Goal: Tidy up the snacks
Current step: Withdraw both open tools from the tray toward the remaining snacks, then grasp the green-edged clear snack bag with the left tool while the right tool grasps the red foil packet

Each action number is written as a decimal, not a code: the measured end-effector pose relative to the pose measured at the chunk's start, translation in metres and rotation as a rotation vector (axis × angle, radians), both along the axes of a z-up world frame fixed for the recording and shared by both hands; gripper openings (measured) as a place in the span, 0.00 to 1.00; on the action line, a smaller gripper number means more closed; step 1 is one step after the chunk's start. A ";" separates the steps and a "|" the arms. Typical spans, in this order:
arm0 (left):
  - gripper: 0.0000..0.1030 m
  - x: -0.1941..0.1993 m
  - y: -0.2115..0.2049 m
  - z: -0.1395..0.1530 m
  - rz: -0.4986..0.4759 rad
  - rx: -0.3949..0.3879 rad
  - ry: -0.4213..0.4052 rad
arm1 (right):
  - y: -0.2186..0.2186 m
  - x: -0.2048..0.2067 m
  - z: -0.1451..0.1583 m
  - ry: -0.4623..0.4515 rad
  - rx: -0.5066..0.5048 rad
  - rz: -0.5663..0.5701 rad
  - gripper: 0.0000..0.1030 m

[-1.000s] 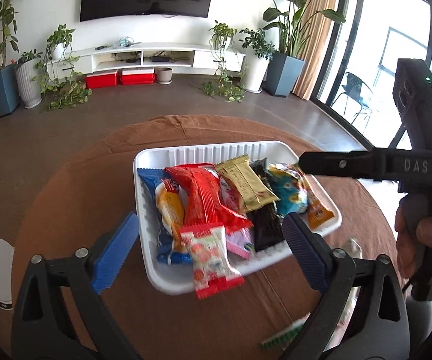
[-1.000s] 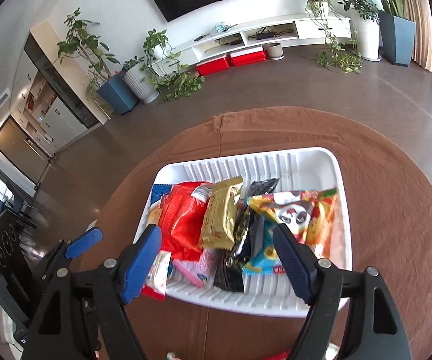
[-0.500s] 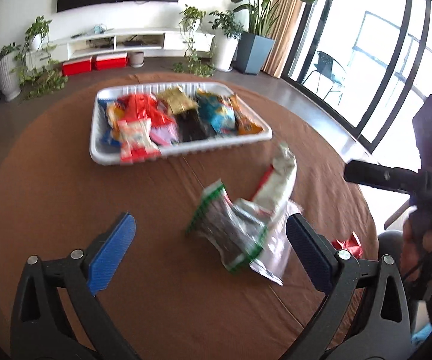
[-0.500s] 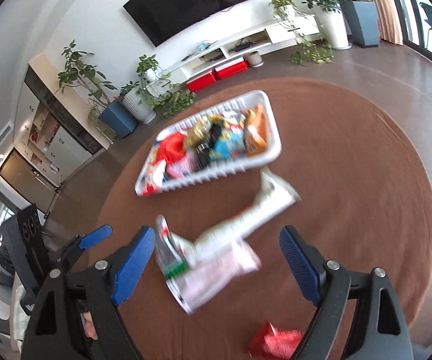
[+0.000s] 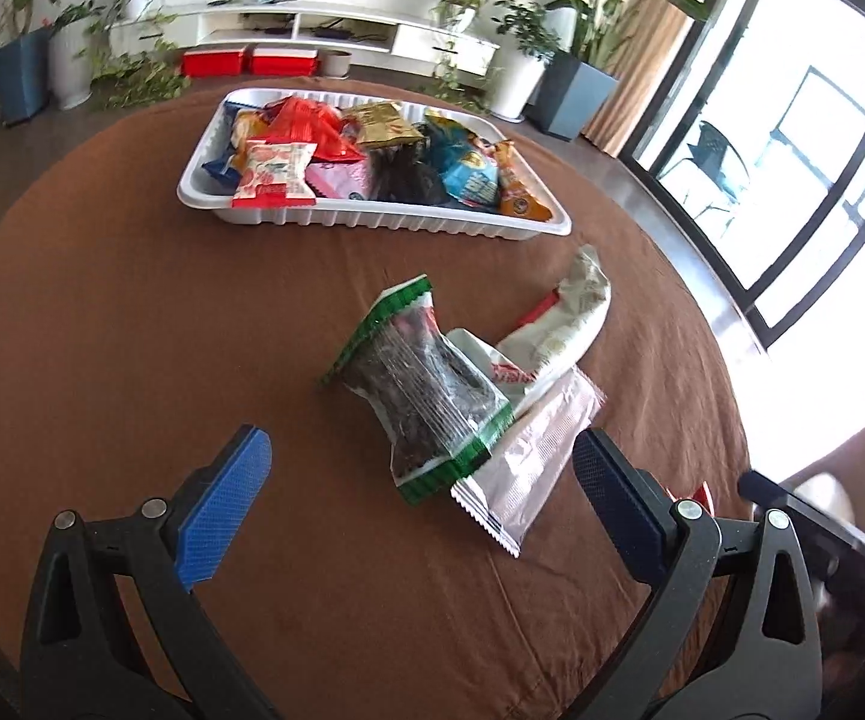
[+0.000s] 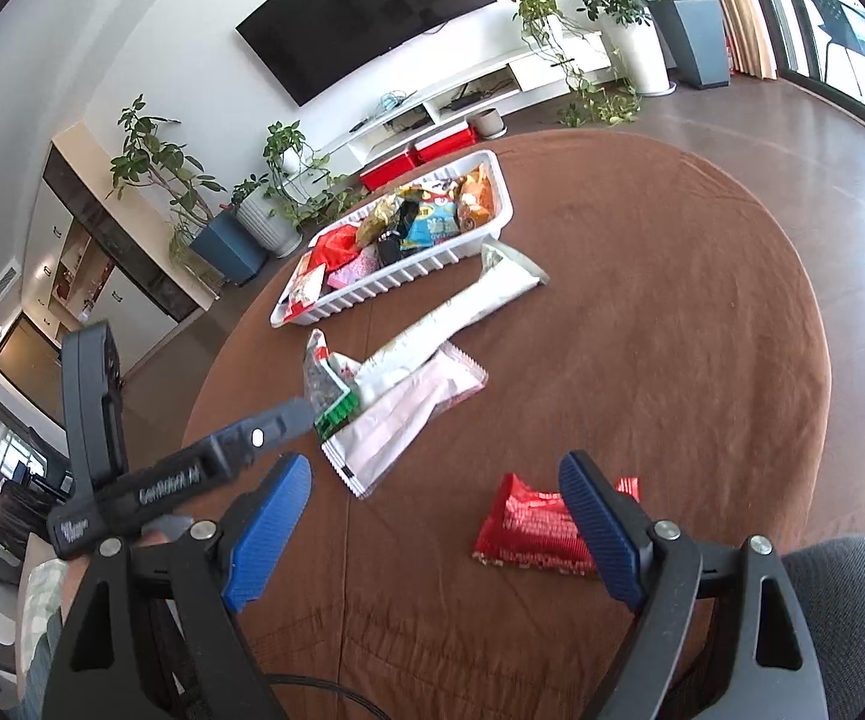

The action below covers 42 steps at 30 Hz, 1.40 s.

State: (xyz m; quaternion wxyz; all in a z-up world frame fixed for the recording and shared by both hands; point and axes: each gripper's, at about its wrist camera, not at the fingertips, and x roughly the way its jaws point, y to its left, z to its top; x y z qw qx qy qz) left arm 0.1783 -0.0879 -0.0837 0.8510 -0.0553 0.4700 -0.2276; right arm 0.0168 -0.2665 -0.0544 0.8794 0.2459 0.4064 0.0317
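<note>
A white ribbed tray (image 5: pixel 366 221) (image 6: pixel 396 291) full of snack packets sits at the far side of the round brown table (image 5: pixel 132 330). Loose on the table lie a green-edged clear packet of dark snacks (image 5: pixel 420 396) (image 6: pixel 327 390), a long white packet (image 5: pixel 564 324) (image 6: pixel 462 315), a pale pink packet (image 5: pixel 528 462) (image 6: pixel 402 420) and a red packet (image 6: pixel 528 531). My left gripper (image 5: pixel 420 504) is open and empty, just short of the green-edged packet. My right gripper (image 6: pixel 432 525) is open and empty, its right finger over the red packet.
The left gripper's body (image 6: pixel 150 480) reaches in from the left of the right wrist view. A dark chair or cushion (image 6: pixel 840 600) lies at the table's near right edge. Potted plants, a TV unit (image 5: pixel 312 30) and glass doors stand beyond the table.
Both grippers have pulled back from over the tray toward the near side of the table. The loose packets have come into view in front of them. Both stay open.
</note>
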 end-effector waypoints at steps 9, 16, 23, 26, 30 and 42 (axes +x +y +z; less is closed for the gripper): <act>0.93 0.035 -0.010 -0.010 0.063 0.017 0.039 | -0.001 -0.007 -0.004 0.000 0.008 0.008 0.85; 0.65 0.040 -0.008 -0.022 0.022 0.024 0.067 | 0.001 -0.008 -0.009 0.008 0.015 0.016 0.85; 0.59 0.038 0.001 -0.025 -0.007 0.098 0.041 | 0.003 -0.010 -0.010 0.015 0.009 0.021 0.85; 0.60 0.037 -0.004 -0.026 -0.012 0.136 0.034 | 0.005 -0.009 -0.010 0.021 0.005 0.026 0.85; 0.61 0.035 -0.015 -0.027 -0.043 0.190 0.016 | 0.011 -0.010 -0.010 0.022 -0.010 0.041 0.85; 0.39 0.039 -0.022 -0.027 -0.099 0.239 0.001 | 0.015 -0.012 -0.005 0.015 -0.037 0.052 0.85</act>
